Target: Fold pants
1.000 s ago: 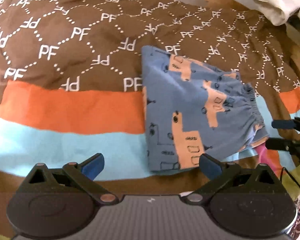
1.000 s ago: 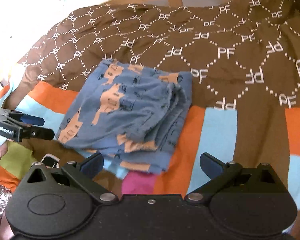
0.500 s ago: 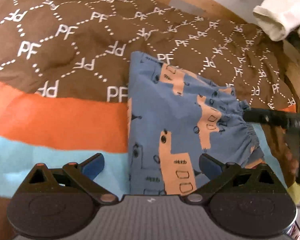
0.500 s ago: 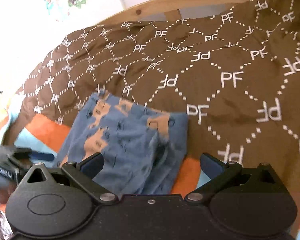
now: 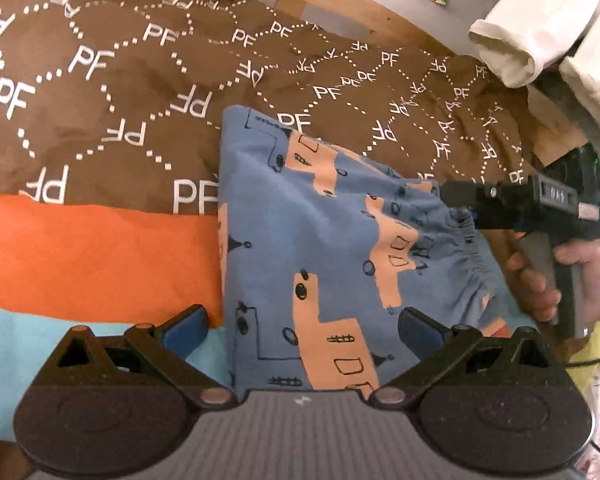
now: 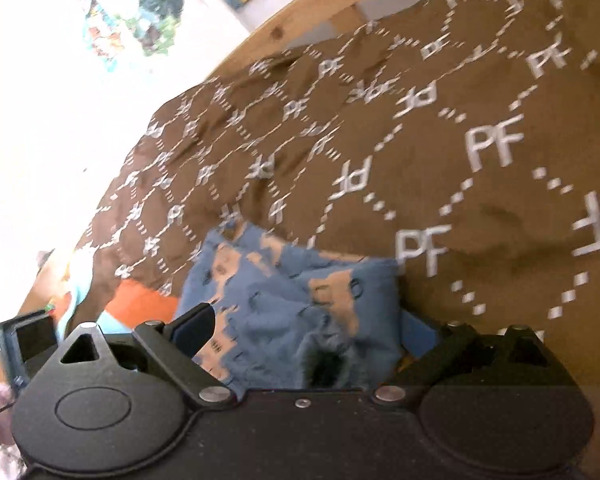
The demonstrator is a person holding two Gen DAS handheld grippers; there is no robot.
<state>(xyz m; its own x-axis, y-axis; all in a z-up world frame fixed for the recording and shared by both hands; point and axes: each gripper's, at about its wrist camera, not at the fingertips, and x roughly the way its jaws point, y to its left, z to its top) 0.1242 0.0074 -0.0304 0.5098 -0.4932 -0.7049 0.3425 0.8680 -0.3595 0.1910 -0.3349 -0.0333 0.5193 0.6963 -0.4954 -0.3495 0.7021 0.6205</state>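
Note:
The blue pants (image 5: 332,240) with orange prints lie folded on the bedspread, elastic waistband to the right in the left wrist view. My left gripper (image 5: 304,322) is open and hangs low over their near end, one finger on each side of the cloth. My right gripper (image 5: 460,204) reaches in from the right at the waistband, a hand (image 5: 540,280) on its handle. In the right wrist view the bunched pants (image 6: 284,300) fill the gap of my right gripper (image 6: 308,324). Its jaws are closing but still wide, and the pads do not press the cloth.
The brown bedspread (image 5: 100,100) with white PF lettering has orange (image 5: 92,256) and light blue bands near me. A wooden bed frame (image 5: 340,8) runs along the far side. White cloth (image 5: 540,32) hangs at the upper right. Pictures (image 6: 140,8) hang on the wall.
Both grippers have moved in on the pants. The left one sank over their near end. The right one swung across to the waistband, and the pants now sit between its fingers.

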